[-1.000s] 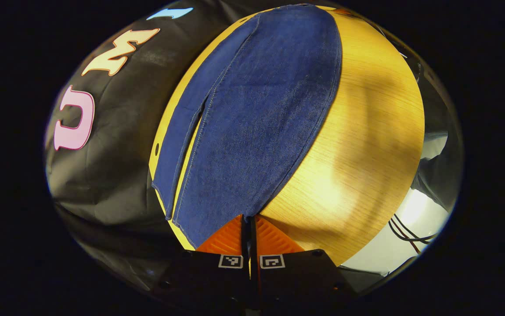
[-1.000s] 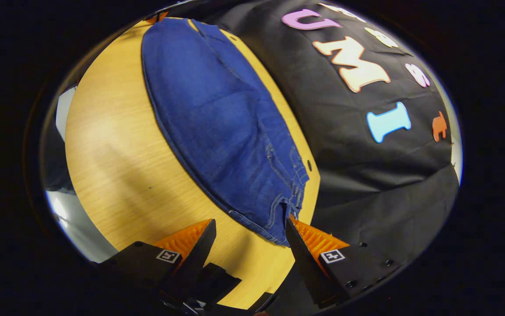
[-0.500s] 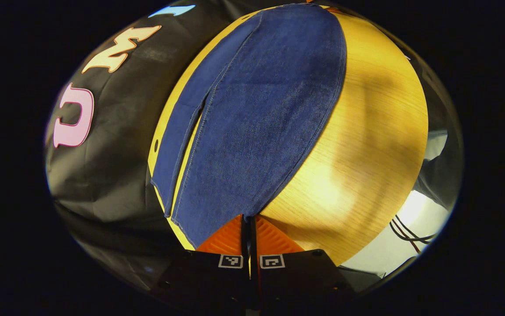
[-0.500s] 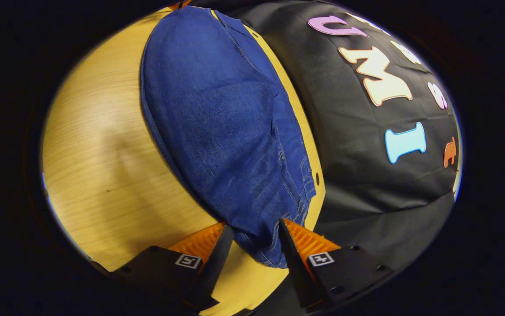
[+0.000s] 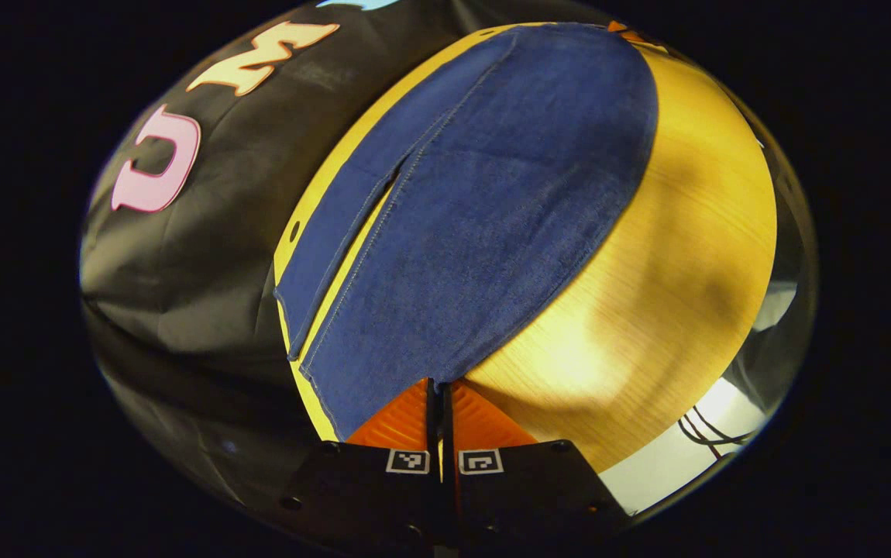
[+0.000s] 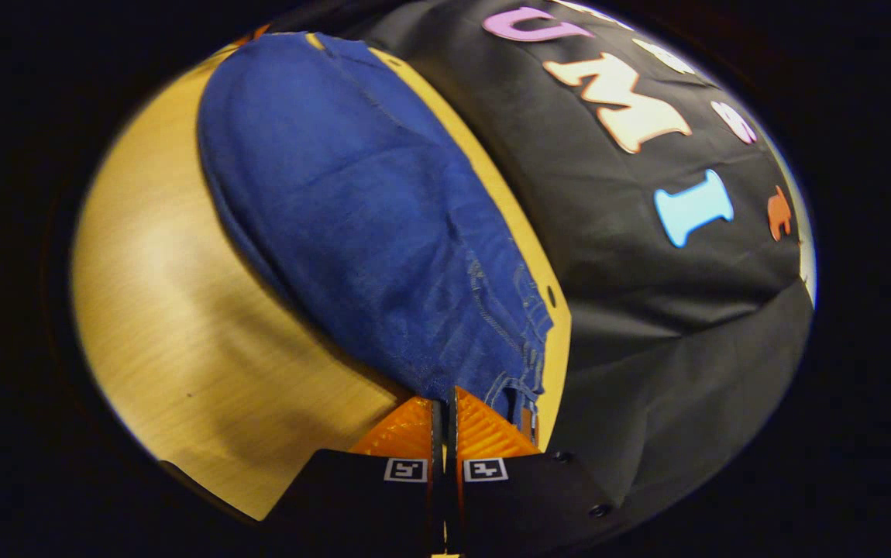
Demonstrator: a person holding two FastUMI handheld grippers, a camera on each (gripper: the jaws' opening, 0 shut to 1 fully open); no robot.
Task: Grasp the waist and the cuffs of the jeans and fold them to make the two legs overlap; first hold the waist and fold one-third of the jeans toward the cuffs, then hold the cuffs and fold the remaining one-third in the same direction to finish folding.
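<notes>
So I'm holding the jeans (image 5: 476,232) at both ends. They're lying flat along the far side of the tabletop (image 5: 670,310), right up against the edge by the black cloth wall (image 5: 205,256), with bare wood on the near side.

In the left gripper view, my left gripper (image 5: 439,387) is pinching the near corner of a cuff (image 5: 383,387). The two orange ribbed fingers (image 5: 403,415) are pressed together with just a thin dark slit between them, and the denim edge is disappearing right into that slit. From here the legs are stretching away as one long, smooth, dark blue slab with a fine woven grain. A pale stitched seam is running along the one side, and there's a narrow gap where the two legs aren't quite lining up, with yellow wood peeking through.

In the right gripper view, my right gripper (image 6: 443,403) is clamped on the waist (image 6: 507,364) end of the jeans (image 6: 352,217). Same deal: the ridged orange fingers (image 6: 484,430) are squeezed narrow with the fabric caught between the tips. The waist area is looking bunched and rumpled, with lighter topstitching and what look like belt loops or pocket edges stacked up beside the fingers. Further off, the denim is smoothing out into a rounded, flat sheet.

The tabletop (image 6: 182,325) is light, glossy wood with a fine straight grain, and it's catching a soft glare.
</notes>
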